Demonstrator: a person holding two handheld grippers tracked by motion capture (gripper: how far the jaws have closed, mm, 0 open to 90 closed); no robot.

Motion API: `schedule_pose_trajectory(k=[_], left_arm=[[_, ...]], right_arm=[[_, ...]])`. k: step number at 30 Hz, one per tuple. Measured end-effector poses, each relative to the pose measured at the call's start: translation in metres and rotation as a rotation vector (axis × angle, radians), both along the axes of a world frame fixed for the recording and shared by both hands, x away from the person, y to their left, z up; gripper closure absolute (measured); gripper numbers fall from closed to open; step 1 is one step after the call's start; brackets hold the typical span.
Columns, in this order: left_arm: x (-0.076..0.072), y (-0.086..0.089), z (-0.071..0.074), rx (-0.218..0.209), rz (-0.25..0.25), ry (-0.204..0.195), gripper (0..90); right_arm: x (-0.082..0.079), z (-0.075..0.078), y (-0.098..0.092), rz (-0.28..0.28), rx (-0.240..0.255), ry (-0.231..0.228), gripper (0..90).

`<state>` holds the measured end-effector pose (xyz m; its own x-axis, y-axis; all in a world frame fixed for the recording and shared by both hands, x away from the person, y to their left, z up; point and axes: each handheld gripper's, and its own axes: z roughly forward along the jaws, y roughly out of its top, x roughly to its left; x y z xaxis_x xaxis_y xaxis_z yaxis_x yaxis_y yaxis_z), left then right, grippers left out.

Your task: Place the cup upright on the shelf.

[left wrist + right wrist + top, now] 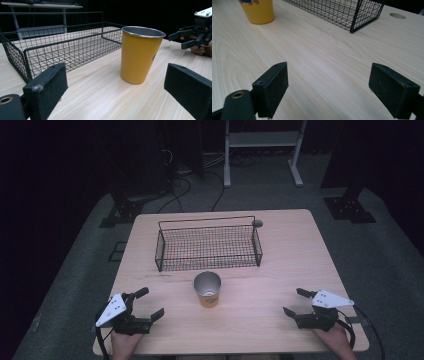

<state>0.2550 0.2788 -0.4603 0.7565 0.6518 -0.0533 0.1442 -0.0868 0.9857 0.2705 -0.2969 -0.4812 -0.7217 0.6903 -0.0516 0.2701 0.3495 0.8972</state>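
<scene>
Wooden table (300, 250), yellow cup (138, 56) upright; blue print on cup in right gripper view

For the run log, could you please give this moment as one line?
left hand-held gripper: open, empty | right hand-held gripper: open, empty | yellow cup: upright, before wire basket, untouched

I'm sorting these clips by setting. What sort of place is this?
Probably a lab or recording studio, not a home: black-curtained walls, grey carpet with loose cables and stand bases, and a bare wooden table holding just a wire basket and a yellow cup.
</scene>
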Motion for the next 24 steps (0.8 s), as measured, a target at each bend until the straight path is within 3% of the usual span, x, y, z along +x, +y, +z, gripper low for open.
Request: schedule_pose_trajectory(k=[13,24], left_arm=[[-0.003,-0.005,0.002,-0.006,-0.019,-0.007,3.7],[-0.001,-0.025,0.007,0.003,-0.062,-0.02,2.7]], right_arm=[[0.0,0.0,0.001,-0.003,-0.007,-0.004,14.9],[0.0,0.0,0.001,-0.005,-0.008,-0.003,14.9]])
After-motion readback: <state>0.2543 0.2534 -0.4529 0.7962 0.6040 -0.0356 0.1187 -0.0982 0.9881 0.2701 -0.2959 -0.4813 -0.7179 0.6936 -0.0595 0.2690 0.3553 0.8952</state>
